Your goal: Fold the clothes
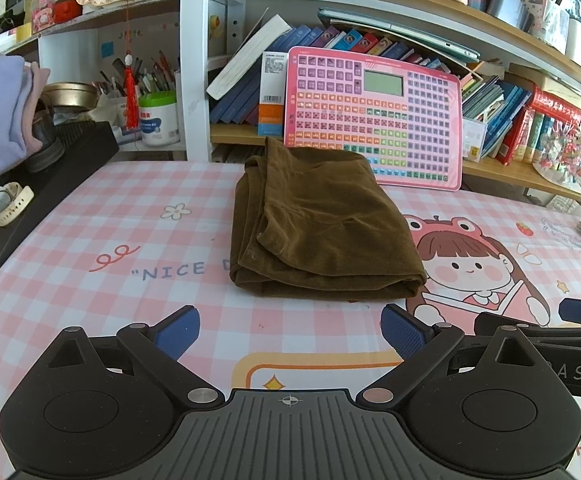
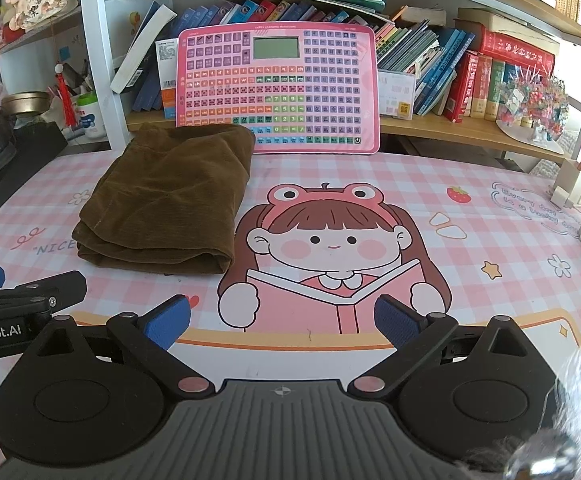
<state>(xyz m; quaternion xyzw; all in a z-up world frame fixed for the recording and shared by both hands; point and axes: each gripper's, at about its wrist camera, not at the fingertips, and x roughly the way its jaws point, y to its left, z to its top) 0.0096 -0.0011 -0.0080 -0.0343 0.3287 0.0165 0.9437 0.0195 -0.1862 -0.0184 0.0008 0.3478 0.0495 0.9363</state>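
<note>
A folded brown corduroy garment [image 1: 322,224] lies on the pink checked desk mat [image 1: 90,240], its far edge just before the pink keyboard chart [image 1: 374,116]. Left gripper [image 1: 290,330] and right gripper [image 2: 282,318] hover on its near side, jaws spread and empty, apparently leaving it squared. Bare mat flanks the garment.

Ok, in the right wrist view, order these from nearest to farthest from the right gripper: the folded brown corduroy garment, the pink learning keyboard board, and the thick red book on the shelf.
From the right gripper, open over the pink checked mat:
1. Folded brown corduroy garment, ahead to the left, lying on the mat.
2. Pink learning keyboard board, straight ahead, leaning against the shelf.
3. Thick red book, behind the board's line, on the shelf to the right.
</note>
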